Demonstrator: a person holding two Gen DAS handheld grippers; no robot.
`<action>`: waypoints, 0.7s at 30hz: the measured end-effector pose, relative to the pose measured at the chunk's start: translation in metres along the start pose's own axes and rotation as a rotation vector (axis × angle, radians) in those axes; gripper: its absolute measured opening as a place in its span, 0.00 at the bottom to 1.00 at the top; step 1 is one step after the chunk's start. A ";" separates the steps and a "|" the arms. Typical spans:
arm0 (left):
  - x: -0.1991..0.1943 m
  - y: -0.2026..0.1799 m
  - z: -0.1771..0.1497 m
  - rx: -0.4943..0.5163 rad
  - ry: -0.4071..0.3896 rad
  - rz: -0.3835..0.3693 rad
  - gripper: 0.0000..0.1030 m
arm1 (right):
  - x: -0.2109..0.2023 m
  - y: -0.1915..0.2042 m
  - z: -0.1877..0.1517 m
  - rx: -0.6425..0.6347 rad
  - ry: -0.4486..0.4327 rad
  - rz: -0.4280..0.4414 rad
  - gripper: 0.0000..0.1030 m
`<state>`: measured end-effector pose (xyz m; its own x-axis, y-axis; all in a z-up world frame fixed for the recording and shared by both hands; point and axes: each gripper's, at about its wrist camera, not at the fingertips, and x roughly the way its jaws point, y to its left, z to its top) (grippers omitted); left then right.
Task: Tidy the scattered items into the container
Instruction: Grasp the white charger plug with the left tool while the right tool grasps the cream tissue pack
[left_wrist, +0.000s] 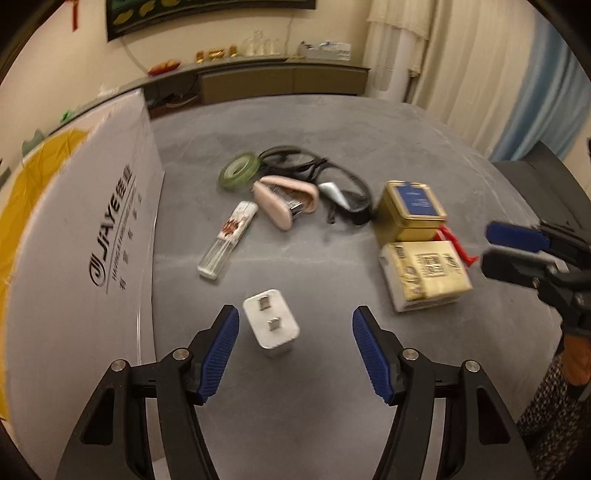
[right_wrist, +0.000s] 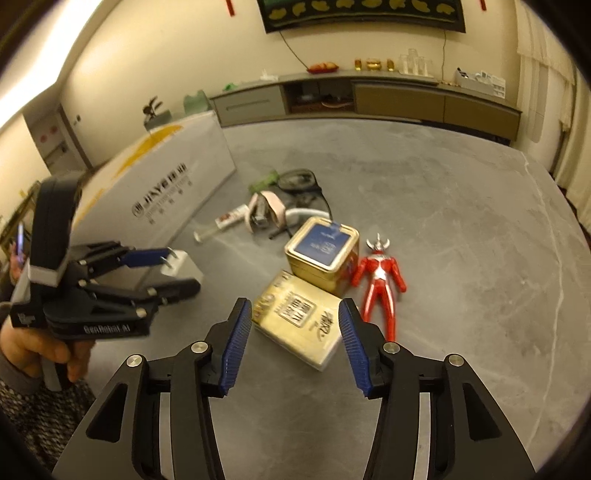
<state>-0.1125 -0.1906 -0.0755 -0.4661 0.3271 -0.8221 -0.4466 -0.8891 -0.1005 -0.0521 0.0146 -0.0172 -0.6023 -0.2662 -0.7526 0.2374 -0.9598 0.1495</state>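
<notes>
The step in hand looks like the first reach for two pickups at once; nothing is held yet.

Nearest in the left wrist view, the left gripper has its fingers spread wide, with the white charger standing prongs-up on the grey table between them, closer to the left finger; whether it touches is unclear. The next move calls for closing on the charger's flat sides, then carrying it toward 9 o'clock, where the white box, likely the container, stands just beside it.

In the right wrist view, the right gripper is equally spread and empty, hovering at the near end of the gold packet. It must come down and centre before pinching.

Farther out at 12 o'clock sits the gold tin, touching the packet, with the red toy figure at 1 o'clock beside it. Beyond, at 11 o'clock, lie a lighter, a pink stapler, glasses and a green tape roll, all still outside the box.
</notes>
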 end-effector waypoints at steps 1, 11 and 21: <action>0.004 0.004 0.001 -0.017 0.004 -0.001 0.63 | 0.004 -0.001 -0.001 -0.008 0.010 -0.015 0.51; 0.017 0.019 -0.005 -0.009 0.005 -0.023 0.47 | 0.021 -0.004 -0.009 0.100 0.141 0.217 0.52; 0.024 0.019 0.000 -0.009 -0.031 -0.030 0.49 | 0.045 0.019 0.003 -0.088 0.106 0.048 0.54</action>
<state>-0.1320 -0.1999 -0.0974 -0.4763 0.3637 -0.8006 -0.4538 -0.8815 -0.1305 -0.0772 -0.0155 -0.0468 -0.5056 -0.2961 -0.8104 0.3328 -0.9335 0.1335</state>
